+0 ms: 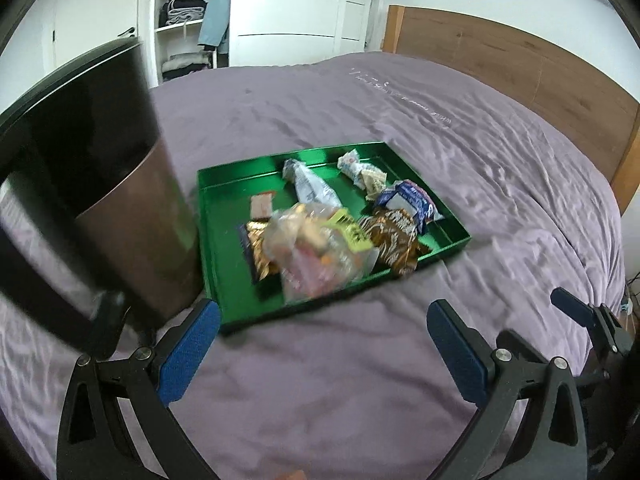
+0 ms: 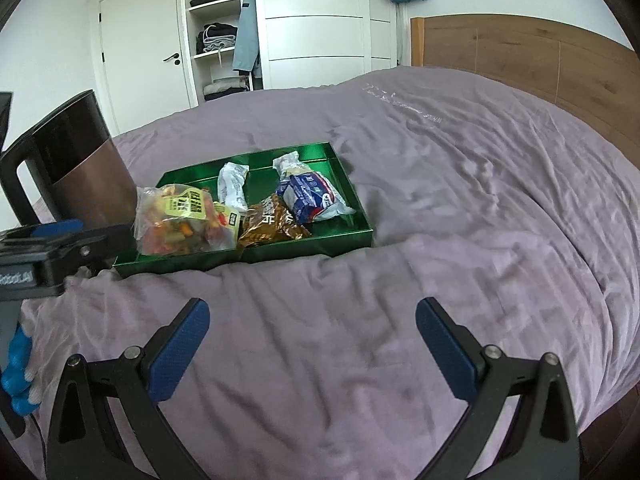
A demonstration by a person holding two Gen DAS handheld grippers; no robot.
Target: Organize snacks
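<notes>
**A:** While you held the left gripper (image 1: pixel 324 344) low over the bed (image 1: pixel 360 400), its wrist view showed your fingers (image 1: pixel 188 354) spread wide with nothing between them. The green tray (image 1: pixel 224 248) lay just ahead on the purple cover, and the snacks were all inside it: a clear bag of mixed sweets (image 1: pixel 316 252) at the near edge, a gold wrapper (image 1: pixel 260 248) beside it, a brown packet (image 1: pixel 390 236), a blue-and-white pack (image 1: pixel 412 200), a silver-grey packet (image 1: pixel 310 186) and a small pale one (image 1: pixel 360 168) at the back. A dark kettle (image 1: pixel 120 200) stood close against the tray's left side.

**B:** And from the right wrist?

**A:** Your right gripper (image 2: pixel 312 340) was parted too and held nothing. The tray sat well ahead and left of those fingers (image 2: pixel 448 354), with bare cover between. The clear bag bulged at the tray's near-left corner.

**B:** So was I starting or finishing?

**A:** I couldn't settle that. Snacks heaped in a tray fit either a jumble waiting to be sorted or a gathering just completed.

**B:** Any handling advice?

**A:** In my judgement, soft crinkly wrappers wanted a pinch at a sealed end, not the middle. You also had to mind the kettle, since the left gripper had little room there.
</notes>
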